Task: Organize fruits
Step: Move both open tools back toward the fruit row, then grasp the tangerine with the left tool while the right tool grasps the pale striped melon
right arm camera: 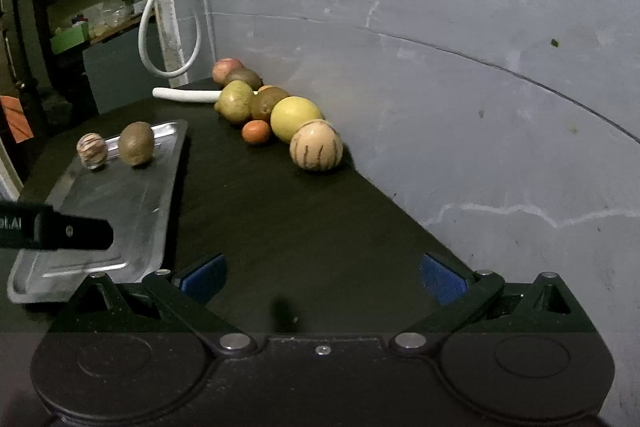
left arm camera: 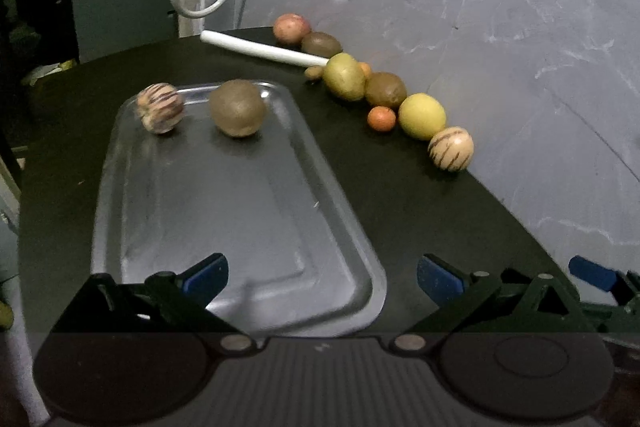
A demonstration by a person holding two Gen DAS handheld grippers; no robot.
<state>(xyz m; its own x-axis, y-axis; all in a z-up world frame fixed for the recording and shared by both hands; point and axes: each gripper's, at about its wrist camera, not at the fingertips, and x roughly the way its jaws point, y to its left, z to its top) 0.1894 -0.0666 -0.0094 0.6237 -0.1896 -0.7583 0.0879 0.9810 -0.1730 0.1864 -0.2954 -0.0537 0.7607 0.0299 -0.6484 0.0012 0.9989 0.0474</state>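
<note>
Both my tongs, the left gripper [left arm camera: 322, 277] and the right gripper [right arm camera: 322, 277], hang spread apart and empty near the tray's [left arm camera: 224, 227] near end. Two fruits sit at the tray's far end; the rest line the wall right of the tray, a striped melon [right arm camera: 316, 145] nearest. I'd reach the right tongs for that melon, closing squarely across its middle so it can't roll.
</note>
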